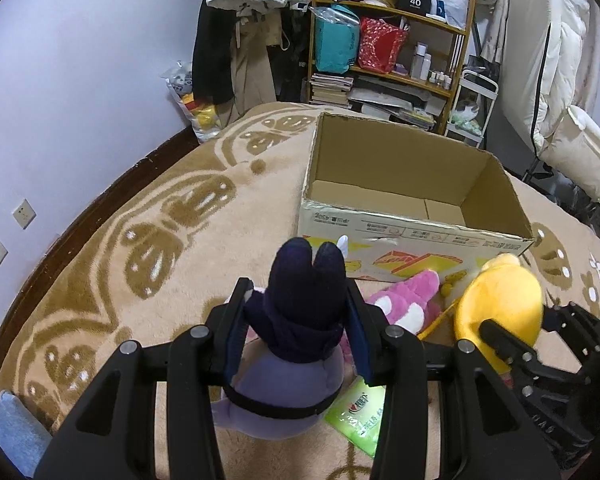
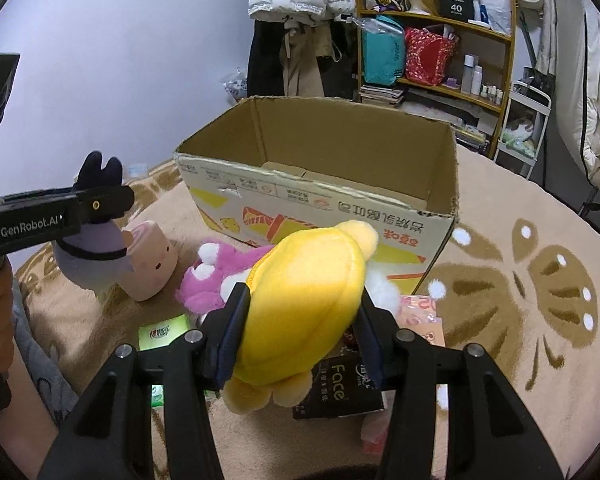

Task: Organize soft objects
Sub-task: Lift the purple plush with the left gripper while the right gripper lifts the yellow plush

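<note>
My left gripper [image 1: 296, 296] is shut on a purple plush with dark navy ears [image 1: 296, 320], held above the rug; both also show in the right wrist view [image 2: 90, 224]. My right gripper [image 2: 302, 312] is shut on a yellow plush [image 2: 304, 304], also visible in the left wrist view [image 1: 500, 304]. An open, empty cardboard box [image 1: 412, 236] [image 2: 332, 216] stands just ahead of both. A pink plush [image 1: 404, 300] [image 2: 220, 276] lies on the rug in front of the box. A beige block-shaped plush [image 2: 152, 264] sits beside it.
A green packet [image 1: 360, 416], a black "Face" packet [image 2: 340, 388] and pink packets [image 2: 420, 312] lie on the beige patterned rug [image 1: 140, 240]. A wooden shelf [image 1: 392, 52], hanging clothes [image 1: 236, 48] and a white chair [image 1: 560, 100] stand behind the box.
</note>
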Demonstrator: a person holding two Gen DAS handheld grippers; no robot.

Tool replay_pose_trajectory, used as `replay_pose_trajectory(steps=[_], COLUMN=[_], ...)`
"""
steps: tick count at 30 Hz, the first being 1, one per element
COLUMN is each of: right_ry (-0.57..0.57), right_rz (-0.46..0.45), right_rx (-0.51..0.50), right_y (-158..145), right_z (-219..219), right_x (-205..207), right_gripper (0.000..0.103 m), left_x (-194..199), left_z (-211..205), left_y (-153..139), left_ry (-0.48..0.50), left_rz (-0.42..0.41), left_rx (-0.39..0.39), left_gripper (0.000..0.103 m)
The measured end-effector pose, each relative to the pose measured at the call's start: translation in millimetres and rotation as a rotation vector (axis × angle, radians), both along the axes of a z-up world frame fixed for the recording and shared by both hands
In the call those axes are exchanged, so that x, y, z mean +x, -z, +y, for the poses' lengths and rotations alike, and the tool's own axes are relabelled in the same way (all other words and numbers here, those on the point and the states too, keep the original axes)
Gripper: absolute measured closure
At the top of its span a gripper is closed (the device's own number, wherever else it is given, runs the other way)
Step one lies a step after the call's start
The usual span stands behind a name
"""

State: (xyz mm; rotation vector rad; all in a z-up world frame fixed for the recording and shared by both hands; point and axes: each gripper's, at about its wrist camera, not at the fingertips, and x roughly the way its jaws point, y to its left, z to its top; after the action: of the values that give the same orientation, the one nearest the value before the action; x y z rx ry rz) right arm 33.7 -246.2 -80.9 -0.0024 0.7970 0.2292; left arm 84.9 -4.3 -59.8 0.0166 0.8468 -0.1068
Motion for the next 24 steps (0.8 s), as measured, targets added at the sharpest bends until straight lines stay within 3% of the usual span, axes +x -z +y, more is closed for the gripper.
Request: replay_pose_trajectory(steps=[13, 24], right_ry=[0.051, 0.055], right_rz=[-0.095, -0.161], right_rx=[0.060, 0.065], right_y=[-30, -54], right_z=[-22, -23], right_x=[-6, -2], right_gripper=[0.050, 0.050], left_x=[-3, 4], left_z=[-4, -10], left_y=[-12, -56], left_ry=[-0.011, 0.010], left_rz=[-0.061, -0.163], left_rx=[0.052, 0.065], left_gripper=[0.060, 0.061])
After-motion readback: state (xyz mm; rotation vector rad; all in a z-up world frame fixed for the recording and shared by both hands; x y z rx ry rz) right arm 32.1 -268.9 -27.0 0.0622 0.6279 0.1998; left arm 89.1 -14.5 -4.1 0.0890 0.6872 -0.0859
